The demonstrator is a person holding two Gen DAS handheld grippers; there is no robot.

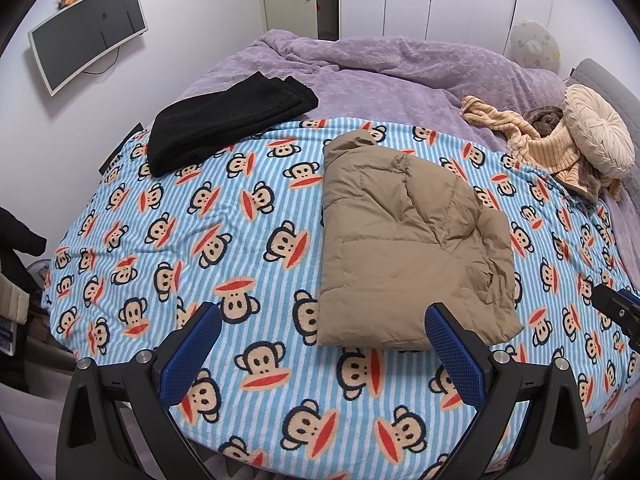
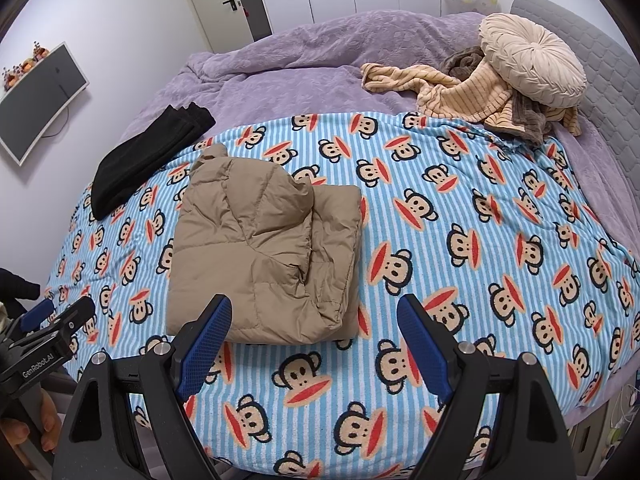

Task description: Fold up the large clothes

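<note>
While both tools hung over the near edge of the bed, neither held anything: the left gripper (image 1: 323,322) had its blue pads spread wide apart, and the right gripper (image 2: 314,318) stood just as wide. The tan jacket (image 1: 404,248) lay already folded into a thick packet on the monkey sheet (image 1: 224,232), right of centre in the left view and left of centre in the right view (image 2: 264,252), so it sat between the two tools. Its long axis ran from the lower frame toward the upper, away from the grippers, with the near short edge just beyond the fingertips. In the left view the right-hand pad overlapped that near edge; in the right view the left-hand pad did. Neither arm looked clearly nearer. A black garment (image 1: 224,120) lay folded at upper left, and a striped heap (image 2: 460,96) waited unfolded at upper right, probably the next piece, nearer the right tool.
</note>
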